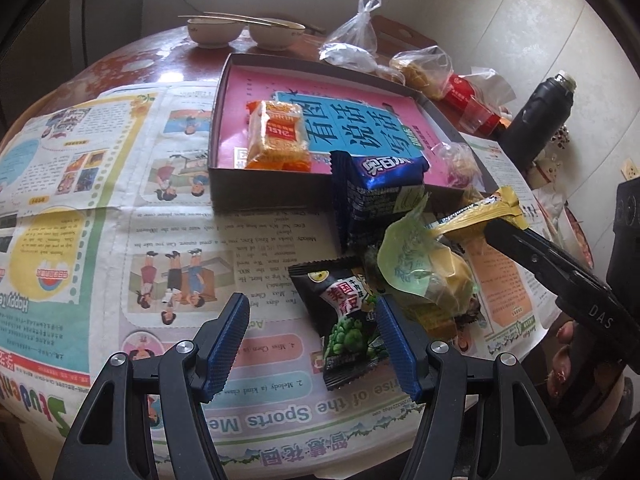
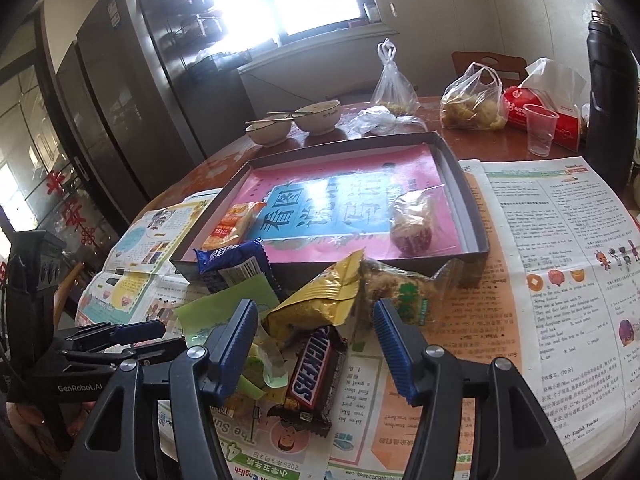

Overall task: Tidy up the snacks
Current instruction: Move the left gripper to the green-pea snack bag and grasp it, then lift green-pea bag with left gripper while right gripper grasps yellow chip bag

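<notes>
Newsprint-covered desk (image 1: 168, 240) in the left wrist view, with a shallow grey box (image 1: 272, 188) lined by a pink and blue book cover. Orange-wrapped biscuit pack (image 1: 278, 138) lying inside the box near its front wall. Blue cookie pack (image 1: 378, 196) propped against the box front, outside it. Black green-pea packet (image 1: 346, 320) flat on the paper between the blue pads, touched by neither. Left gripper (image 1: 314, 344) wide open, holding nothing. Right gripper (image 1: 505, 227) reaching in from the right, its tip at a gold-wrapped bar (image 1: 480, 212) atop the heap of snacks; grip hidden here.

Same box (image 2: 468, 216) in the right wrist view, holding the biscuit pack (image 2: 232, 226) at left and a clear-wrapped reddish sweet (image 2: 410, 224) at right. Snickers bar (image 2: 314, 376) lying on the paper between the pads, just below a crumpled gold pouch (image 2: 320, 300). Right gripper (image 2: 316, 344) spread wide, closed on nothing. Two bowls (image 2: 294, 122) with chopsticks, plastic bags and a clear cup (image 2: 540, 128) behind the box.
</notes>
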Demonstrator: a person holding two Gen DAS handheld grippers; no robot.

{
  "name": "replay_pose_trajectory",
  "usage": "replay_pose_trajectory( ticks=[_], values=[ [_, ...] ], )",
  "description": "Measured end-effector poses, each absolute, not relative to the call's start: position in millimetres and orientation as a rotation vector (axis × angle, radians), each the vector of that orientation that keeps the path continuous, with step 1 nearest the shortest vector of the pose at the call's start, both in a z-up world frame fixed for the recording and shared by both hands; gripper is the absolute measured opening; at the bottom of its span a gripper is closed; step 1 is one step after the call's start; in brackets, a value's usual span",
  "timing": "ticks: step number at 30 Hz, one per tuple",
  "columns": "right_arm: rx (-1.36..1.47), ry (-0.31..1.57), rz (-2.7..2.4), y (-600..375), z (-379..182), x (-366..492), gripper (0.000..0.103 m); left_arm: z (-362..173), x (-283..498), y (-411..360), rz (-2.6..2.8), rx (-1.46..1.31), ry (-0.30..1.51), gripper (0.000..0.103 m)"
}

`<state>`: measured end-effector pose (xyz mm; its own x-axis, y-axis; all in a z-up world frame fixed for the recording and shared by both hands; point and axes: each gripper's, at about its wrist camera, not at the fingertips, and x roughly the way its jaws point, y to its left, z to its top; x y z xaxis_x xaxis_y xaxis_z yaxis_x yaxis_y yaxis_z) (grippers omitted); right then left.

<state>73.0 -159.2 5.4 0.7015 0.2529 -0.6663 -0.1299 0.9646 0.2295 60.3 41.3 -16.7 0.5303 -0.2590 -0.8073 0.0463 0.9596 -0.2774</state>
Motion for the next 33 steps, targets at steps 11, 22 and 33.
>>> replay_pose_trajectory(
  ticks=[11,22,33],
  values=[
    [0.137,0.788,0.245,-143.9,-6.8,87.1,0.053,-22.0,65.5,29.3,-0.195,-0.208,1.006,0.068],
    [0.118,0.787,0.269,-139.3,-14.2,94.0,0.033,-23.5,70.5,21.4,-0.197,-0.194,1.001,0.056],
    [0.124,0.758,0.277,-143.6,-11.9,93.2,0.023,-24.1,71.9,22.5,-0.182,-0.193,0.991,0.034]
  ],
)
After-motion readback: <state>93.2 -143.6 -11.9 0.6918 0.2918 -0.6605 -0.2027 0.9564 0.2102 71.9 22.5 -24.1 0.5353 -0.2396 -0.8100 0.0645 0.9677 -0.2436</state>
